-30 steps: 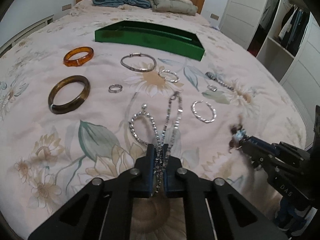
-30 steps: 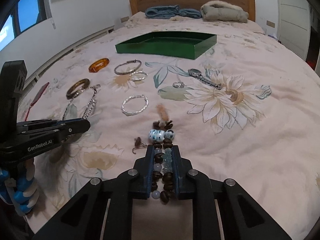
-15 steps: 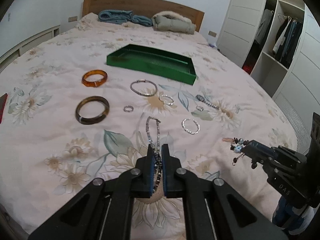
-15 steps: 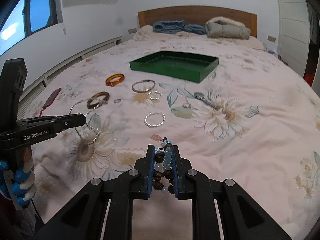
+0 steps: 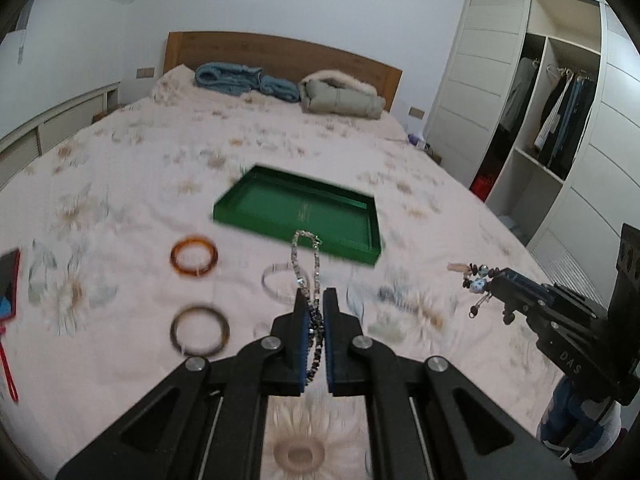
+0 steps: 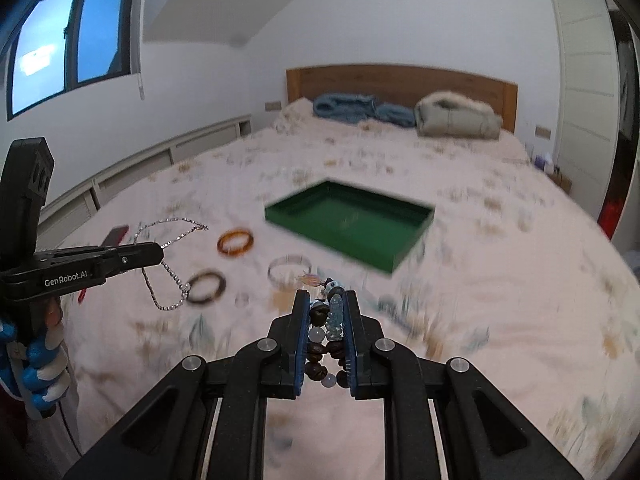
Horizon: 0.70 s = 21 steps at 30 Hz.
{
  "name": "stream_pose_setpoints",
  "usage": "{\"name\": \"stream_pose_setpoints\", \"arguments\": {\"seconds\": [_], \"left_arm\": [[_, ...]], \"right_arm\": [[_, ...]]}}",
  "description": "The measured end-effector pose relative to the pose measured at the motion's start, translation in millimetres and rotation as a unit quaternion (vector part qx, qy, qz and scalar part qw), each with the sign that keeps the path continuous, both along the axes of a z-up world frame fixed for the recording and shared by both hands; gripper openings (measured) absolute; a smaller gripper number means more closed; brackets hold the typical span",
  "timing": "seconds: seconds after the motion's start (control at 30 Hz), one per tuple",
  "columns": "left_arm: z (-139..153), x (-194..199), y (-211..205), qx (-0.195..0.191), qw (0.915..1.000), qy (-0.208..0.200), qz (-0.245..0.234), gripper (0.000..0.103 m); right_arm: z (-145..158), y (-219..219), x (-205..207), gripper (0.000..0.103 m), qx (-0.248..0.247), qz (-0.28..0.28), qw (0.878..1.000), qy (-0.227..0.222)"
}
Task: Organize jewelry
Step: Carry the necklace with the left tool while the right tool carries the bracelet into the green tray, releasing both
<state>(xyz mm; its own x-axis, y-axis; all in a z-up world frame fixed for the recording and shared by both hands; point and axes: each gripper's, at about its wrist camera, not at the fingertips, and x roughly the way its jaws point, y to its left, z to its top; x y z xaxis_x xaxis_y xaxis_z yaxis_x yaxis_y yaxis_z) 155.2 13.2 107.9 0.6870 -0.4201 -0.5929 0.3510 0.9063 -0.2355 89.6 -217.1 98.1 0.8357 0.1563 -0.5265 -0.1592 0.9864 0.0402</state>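
Left hand-held gripper (image 5: 311,298): I see its pads pinching a silver chain (image 5: 306,264); it is raised above the bed (image 5: 120,184).
Chain: it loops up from between the fingers in the left view, its top lying visually over the near rim of the tray (image 5: 280,226); in the right view the chain (image 6: 172,264) hangs in loops off the left tool's tip, clear of the bedspread.
Right hand-held gripper (image 6: 327,300): I see it closed on a beaded bracelet (image 6: 326,336) of dark brown, pale and blue-white beads, also lifted off the bed.
Bracelet: in the left view its beads and small charms (image 5: 476,282) dangle from the right tool's tip, at the right, well apart from the chain.
Tray: green, shallow, open, lying mid-bed ahead of both tools; I cannot make out anything in it.
Left on the bed: an amber bangle (image 5: 194,255), a dark brown bangle (image 5: 199,330) nearer me, a silver bangle (image 5: 282,284) just beside the chain in the picture; further small pieces to the right are too blurred to name.
Left edge: a red phone (image 5: 9,284) on the bedspread.
Head of bed: folded blue cloth (image 5: 244,80) beside a beige bundle (image 5: 340,98).
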Motion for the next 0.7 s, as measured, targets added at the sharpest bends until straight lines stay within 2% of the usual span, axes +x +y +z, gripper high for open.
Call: {"name": "stream_pose_setpoints", "arguments": {"seconds": [0.17, 0.33, 0.5, 0.7], "left_arm": [[24.7, 56.1, -14.8, 0.001, 1.0, -0.005, 0.002, 0.006], [22.1, 127.2, -29.2, 0.001, 0.9999, 0.011, 0.012, 0.006], [-10.1, 202.3, -56.4, 0.026, 0.9989, 0.038, 0.013, 0.006], [-67.0, 266.3, -92.1, 0.047, 0.996, 0.075, 0.005, 0.006]], "right_arm": [[34.3, -3.9, 56.5, 0.016, -0.009, -0.002, 1.0, -0.019], [37.1, -16.3, 122.4, 0.016, -0.001, -0.015, 1.0, -0.018], [-0.6, -31.6, 188.2, 0.016, 0.002, -0.027, 1.0, 0.015], [-70.4, -34.1, 256.3, 0.016, 0.01, -0.023, 0.997, 0.073]]}}
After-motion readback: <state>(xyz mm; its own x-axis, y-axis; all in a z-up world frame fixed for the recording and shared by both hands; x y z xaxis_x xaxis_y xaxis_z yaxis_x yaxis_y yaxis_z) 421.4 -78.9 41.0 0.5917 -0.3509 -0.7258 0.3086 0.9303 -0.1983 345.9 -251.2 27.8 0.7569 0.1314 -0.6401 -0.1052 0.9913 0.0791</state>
